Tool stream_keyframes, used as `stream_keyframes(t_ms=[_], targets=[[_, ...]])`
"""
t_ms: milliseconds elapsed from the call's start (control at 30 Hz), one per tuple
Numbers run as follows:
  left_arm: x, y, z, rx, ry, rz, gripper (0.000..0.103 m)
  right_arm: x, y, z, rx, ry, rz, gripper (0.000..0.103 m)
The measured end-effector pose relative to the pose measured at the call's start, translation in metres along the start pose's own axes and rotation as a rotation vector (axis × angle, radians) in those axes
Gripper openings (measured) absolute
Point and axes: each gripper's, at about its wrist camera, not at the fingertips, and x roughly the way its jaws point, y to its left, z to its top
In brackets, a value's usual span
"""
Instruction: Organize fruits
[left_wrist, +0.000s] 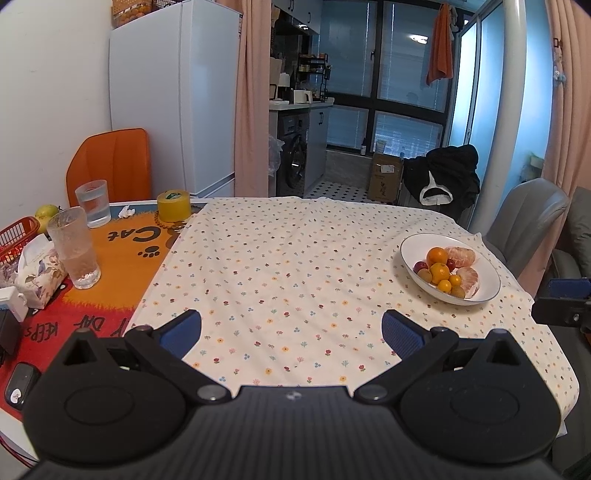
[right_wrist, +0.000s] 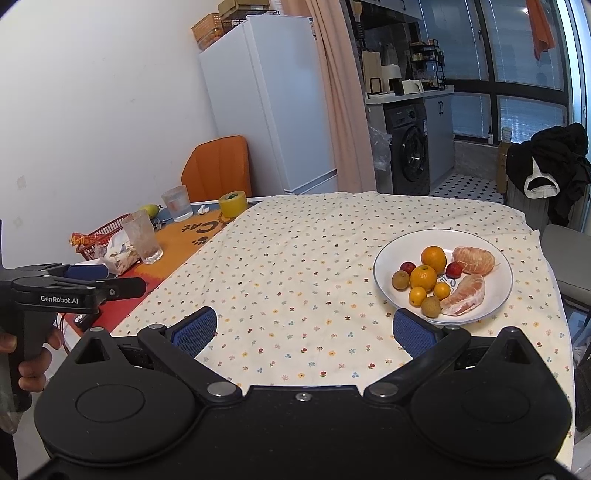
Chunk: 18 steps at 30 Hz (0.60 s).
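the left hand-held gripper (left_wrist: 291, 326) hangs low over the near edge of the table (left_wrist: 280, 266), its blue-padded fingers (left_wrist: 181, 332) spread wide with nothing but flowered cloth between them. the right hand-held gripper (right_wrist: 306, 330) sits the same way, fingers (right_wrist: 195, 330) wide apart and empty, its right pad just short of the white plate (right_wrist: 380, 266).

on that plate, at the table's right side, the fruit lies in a loose heap: two round oranges (right_wrist: 433, 258), two smaller orange kumquat-like fruits (right_wrist: 417, 295), two dark red ones (right_wrist: 408, 267), two brownish round ones (right_wrist: 400, 279), a whole peeled citrus (right_wrist: 474, 259) and a peeled pale pink wedge (right_wrist: 463, 295). the plate rests on a cream tablecloth (right_wrist: 295, 258) dotted with small flowers.

the right wrist view looks down into the plate and also catches the left hand-held gripper from the side, at the left edge over the table's orange end, with a hand (right_wrist: 35, 354) wrapped round its grip. the left wrist view shows the plate (left_wrist: 491, 273) further off to the right, the fruits bunched and partly overlapping, and only a dark piece of the right hand-held gripper at the right edge. it gives the closer look at the clutter on the orange mat (left_wrist: 118, 258): two glasses (left_wrist: 75, 247), a yellow tape roll (left_wrist: 174, 205), a tissue pack (left_wrist: 38, 269), a red basket (left_wrist: 16, 236) and a green fruit (left_wrist: 47, 214) behind it.
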Motion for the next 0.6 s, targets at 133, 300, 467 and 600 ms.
stream_keyframes(t_ms=[133,300,467,600], targets=[[0.0019,-0.0018,-0.0017,0.01,0.004,0.003,0.103,0.0006,0.0003,-0.0006,0.003,0.005,-0.003,0.103],[0.0027,-0.0019,-0.0031,0.001,0.011,-0.007,0.103,0.0016,0.0005,-0.0008,0.003,0.01,-0.003,0.103],[0.0022,-0.003,-0.003,0.005,0.011,-0.006,0.103,0.0024,-0.0003,-0.0008,0.005,0.012,-0.004,0.103],[0.0013,-0.0045,-0.0024,0.009,0.008,-0.016,0.103,0.0022,-0.0016,-0.0008,0.007,0.013,-0.004,0.103]])
